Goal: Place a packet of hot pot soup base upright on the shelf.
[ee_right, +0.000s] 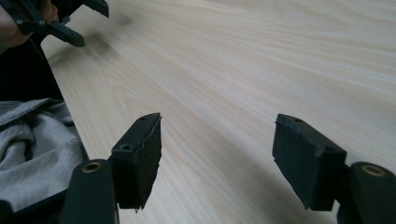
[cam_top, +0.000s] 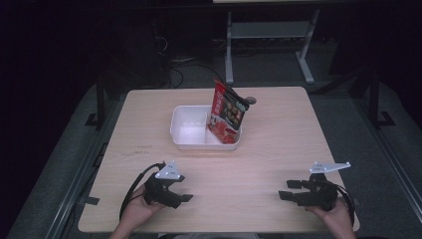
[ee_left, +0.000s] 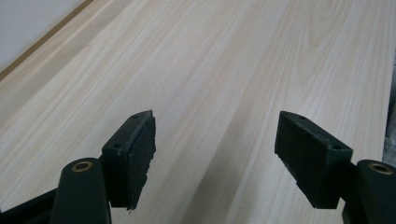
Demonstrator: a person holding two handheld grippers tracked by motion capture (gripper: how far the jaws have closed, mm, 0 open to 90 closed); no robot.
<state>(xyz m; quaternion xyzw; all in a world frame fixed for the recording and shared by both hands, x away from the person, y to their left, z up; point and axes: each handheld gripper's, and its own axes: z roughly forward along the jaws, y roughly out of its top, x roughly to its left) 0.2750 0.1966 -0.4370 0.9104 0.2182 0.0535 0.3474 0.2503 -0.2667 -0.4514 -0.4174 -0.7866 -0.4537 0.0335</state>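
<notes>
A white tray [cam_top: 173, 127] with two compartments stands at the table's far middle. A red snack bag [cam_top: 228, 113] stands tilted in its right compartment. My left gripper [cam_top: 183, 188] rests near the front left edge in a hand, its jaws pointing right. Its jaws [ee_left: 215, 140] are open over bare wood with nothing between them. My right gripper [cam_top: 287, 189] sits near the front right edge, pointing left, and is also open [ee_right: 217, 140] and empty. The left gripper [ee_right: 60, 18] shows far off in the right gripper view.
The light wooden table [cam_top: 278, 144] lies bare between the grippers and the tray. A small dark round object [cam_top: 250, 100] sits behind the bag near the far edge. Grey cloth [ee_right: 32, 144] hangs below the table's front edge. A metal frame [cam_top: 268, 35] stands on the floor beyond.
</notes>
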